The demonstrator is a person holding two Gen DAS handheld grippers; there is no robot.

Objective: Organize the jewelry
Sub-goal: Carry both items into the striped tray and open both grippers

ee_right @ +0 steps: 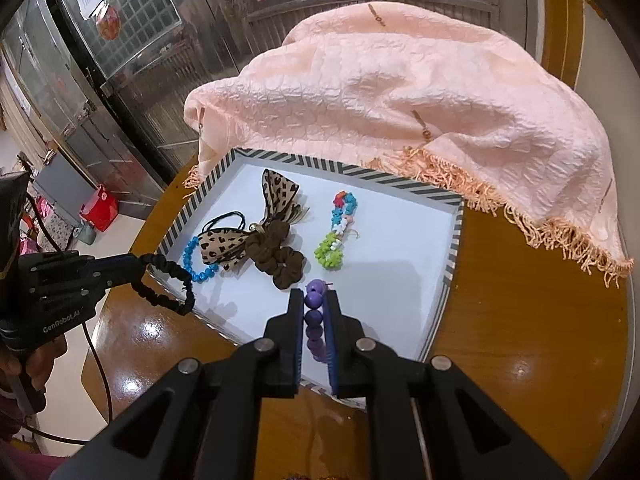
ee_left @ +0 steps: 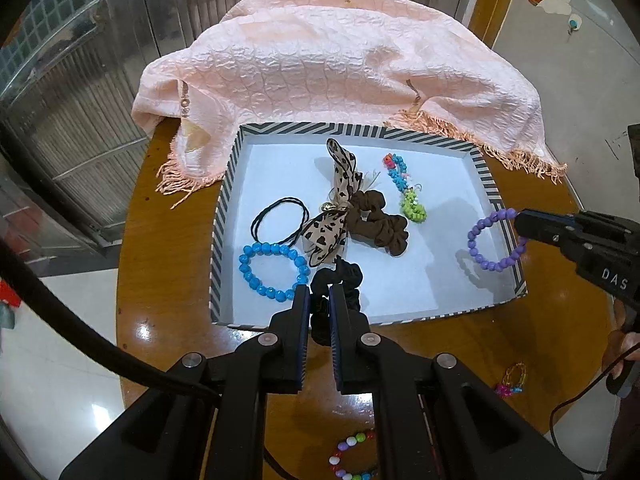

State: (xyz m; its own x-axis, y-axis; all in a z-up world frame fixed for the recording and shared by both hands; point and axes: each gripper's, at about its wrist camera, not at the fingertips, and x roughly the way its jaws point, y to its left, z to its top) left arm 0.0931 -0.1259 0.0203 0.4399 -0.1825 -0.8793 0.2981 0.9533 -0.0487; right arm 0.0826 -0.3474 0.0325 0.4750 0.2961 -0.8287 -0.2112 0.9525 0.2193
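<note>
The left tool (ee_left: 319, 300) pinches a black scrunchie (ee_left: 336, 276) at the near edge of the striped tray (ee_left: 224, 208). The right tool (ee_right: 315, 308) pinches a purple bead bracelet (ee_left: 494, 240), which hangs over the tray's right side. On the tray's white floor lie a blue bead bracelet (ee_left: 272, 266) at the near left, thin black hair ties (ee_left: 280, 220) behind it, a leopard-print bow (ee_left: 332, 216) and brown scrunchie (ee_left: 378, 220) at the middle, and a multicoloured bead string (ee_left: 406, 188) to their right. A peach fringed shawl (ee_left: 328, 64) lies heaped behind the tray on the wooden bench (ee_left: 168, 264).
</note>
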